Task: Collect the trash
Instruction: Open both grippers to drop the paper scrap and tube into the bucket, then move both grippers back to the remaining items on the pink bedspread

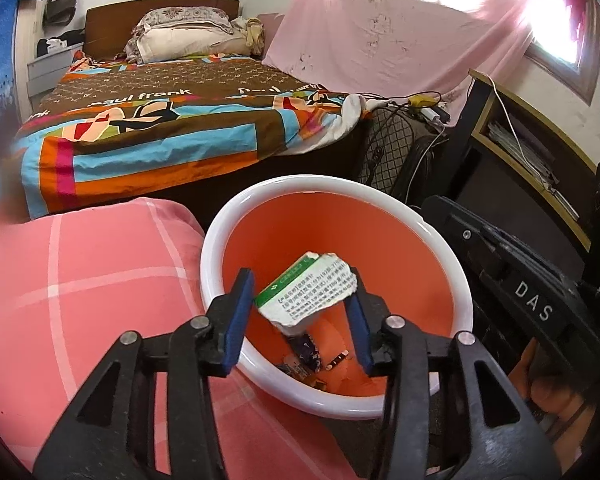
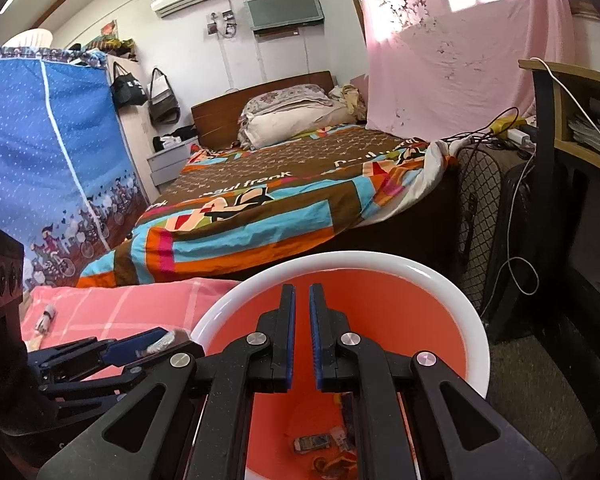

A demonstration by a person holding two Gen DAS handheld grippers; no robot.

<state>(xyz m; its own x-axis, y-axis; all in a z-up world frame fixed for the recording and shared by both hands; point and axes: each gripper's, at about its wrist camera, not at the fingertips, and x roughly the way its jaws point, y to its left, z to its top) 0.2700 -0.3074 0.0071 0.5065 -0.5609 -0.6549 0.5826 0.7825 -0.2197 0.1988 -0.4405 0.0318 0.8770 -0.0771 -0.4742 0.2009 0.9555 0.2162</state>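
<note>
An orange trash bin with a white rim [image 1: 216,240] stands beside a pink checked blanket [image 1: 80,280]. My left gripper [image 1: 300,292] hangs over the bin with its jaws wide apart. A torn white and green paper package [image 1: 308,296] sits between them, touching the right pad, with a gap on the left. Several small wrappers [image 1: 304,354] lie at the bin's bottom. My right gripper [image 2: 302,340] is over the same bin [image 2: 480,344], its jaws nearly together and empty. The left gripper shows at the left of the right wrist view [image 2: 140,346].
A bed with a colourful quilt [image 1: 160,128] stands behind the bin. A small piece of trash [image 2: 46,318] lies on the pink blanket. A fan [image 2: 476,220], cables and a dark desk [image 2: 572,120] are to the right. A blue fabric wardrobe [image 2: 40,160] stands at the left.
</note>
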